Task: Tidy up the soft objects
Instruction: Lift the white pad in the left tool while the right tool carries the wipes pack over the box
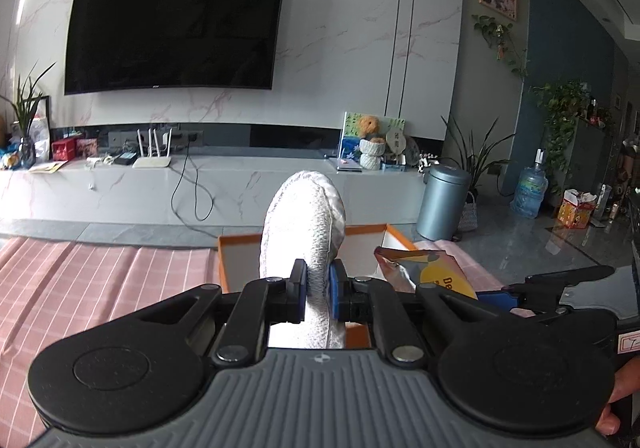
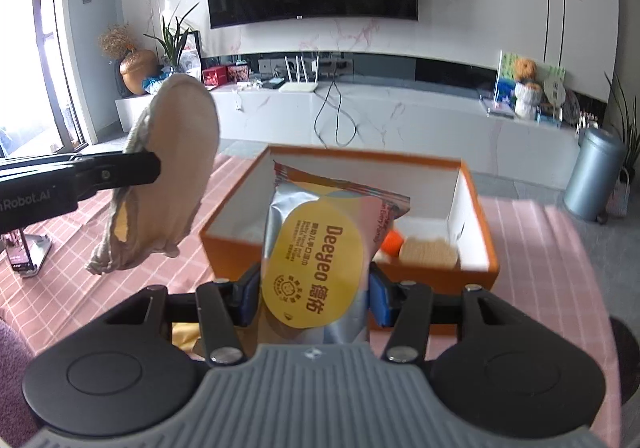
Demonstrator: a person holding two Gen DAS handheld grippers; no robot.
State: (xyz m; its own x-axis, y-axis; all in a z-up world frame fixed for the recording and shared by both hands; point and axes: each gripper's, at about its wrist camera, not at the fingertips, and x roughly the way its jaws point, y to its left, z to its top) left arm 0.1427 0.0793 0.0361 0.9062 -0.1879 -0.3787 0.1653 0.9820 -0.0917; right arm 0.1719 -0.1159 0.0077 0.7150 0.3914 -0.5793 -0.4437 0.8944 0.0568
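Left gripper [image 1: 318, 286] pinched tight on a white knitted slipper [image 1: 304, 232], held off the table. From its own camera the slipper stands on edge, toe up, ribbed weave and a side seam showing; heel end cut off behind the gripper body. From the right camera the same slipper [image 2: 176, 172] shows its beige sole, oval, with the soft upper sagging below the black fingers. It hangs to the left of the box, above the pink checked cloth [image 2: 120, 276].

Middle: orange box [image 2: 476, 268] with white inside walls, open on the cloth. Inside, at its right end, a tan woven pad [image 2: 428, 254] and something orange and round [image 2: 391, 242], mostly hidden; can't say what it is.

Right gripper [image 2: 314, 294] clamped on a silver wipes packet [image 2: 316, 256], yellow oval label reading "Deeyeo", blue pads pressing both sides. Packet held upright in front of the box's near wall, its top corner over the opening. Lower end lost behind the gripper body. In the left camera only the packet's [image 1: 424, 272] corner shows. Small print on the label unreadable.
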